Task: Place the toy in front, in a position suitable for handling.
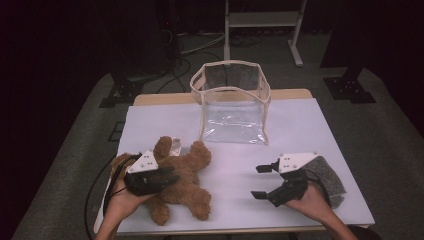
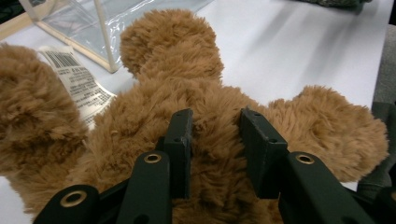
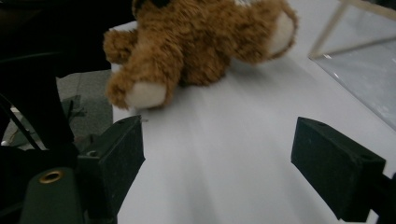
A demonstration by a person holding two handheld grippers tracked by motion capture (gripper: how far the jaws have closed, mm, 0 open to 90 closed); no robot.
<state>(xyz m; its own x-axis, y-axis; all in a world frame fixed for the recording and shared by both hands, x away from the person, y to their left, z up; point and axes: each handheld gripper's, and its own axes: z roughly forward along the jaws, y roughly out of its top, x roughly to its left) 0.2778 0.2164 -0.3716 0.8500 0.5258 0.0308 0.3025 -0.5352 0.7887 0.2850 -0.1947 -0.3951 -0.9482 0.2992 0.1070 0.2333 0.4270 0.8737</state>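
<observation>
Now the left gripper (image 2: 215, 140) pinches the soft, light, fluffy brown teddy bear (image 1: 182, 177) by its squishy middle, while the right gripper (image 3: 217, 158) waits wide open, holding nothing.

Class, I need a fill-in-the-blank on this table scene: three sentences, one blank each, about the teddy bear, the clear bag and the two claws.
1. The left claw has its jaws pressed into the fur of the brown ____.
2. The right claw hangs over bare white table with its jaws wide ____.
3. The clear bag stands upright and holds ____ inside.

Missing words: teddy bear; open; nothing
</observation>
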